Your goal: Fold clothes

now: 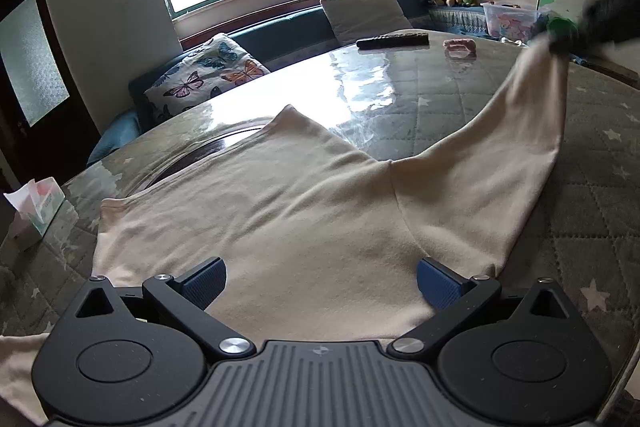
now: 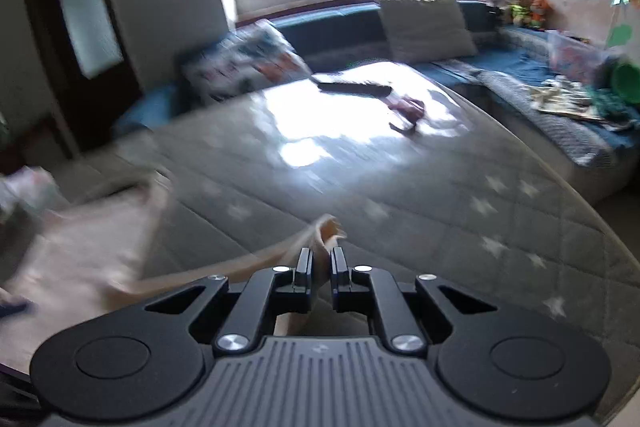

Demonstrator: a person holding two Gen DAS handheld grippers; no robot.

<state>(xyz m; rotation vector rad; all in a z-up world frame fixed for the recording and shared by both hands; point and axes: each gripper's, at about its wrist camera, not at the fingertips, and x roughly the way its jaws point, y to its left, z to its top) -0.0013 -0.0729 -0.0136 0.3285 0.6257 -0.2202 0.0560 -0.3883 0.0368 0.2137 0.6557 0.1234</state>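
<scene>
- The cream shirt (image 1: 304,203) lies spread on the bench (image 1: 592,195), straight ahead of the left hand-held gripper (image 1: 320,285) and running under it.
- Left hand-held gripper is released: its blue pads (image 1: 204,283) stand wide apart over the cloth, nothing pinched between them.
- Off to the far right of that gripper, one sleeve (image 1: 520,115) rises from the bench, drawn up to a point.
- There the right hand-held gripper (image 1: 568,35) has it, a dark blur at the sleeve's tip.
- From the right wrist view, the right hand-held gripper (image 2: 321,265) is clenched on the sleeve end (image 2: 326,231); a bit of cloth pokes out ahead of the pads.
- The rest of the shirt trails away to that gripper's left, blurred.
- Well beyond both grippers, a remote control (image 1: 392,40) and a small pink thing (image 1: 460,47) sit at the bench's far side.
- A tissue box (image 1: 34,211) stands far left of the left gripper.
</scene>
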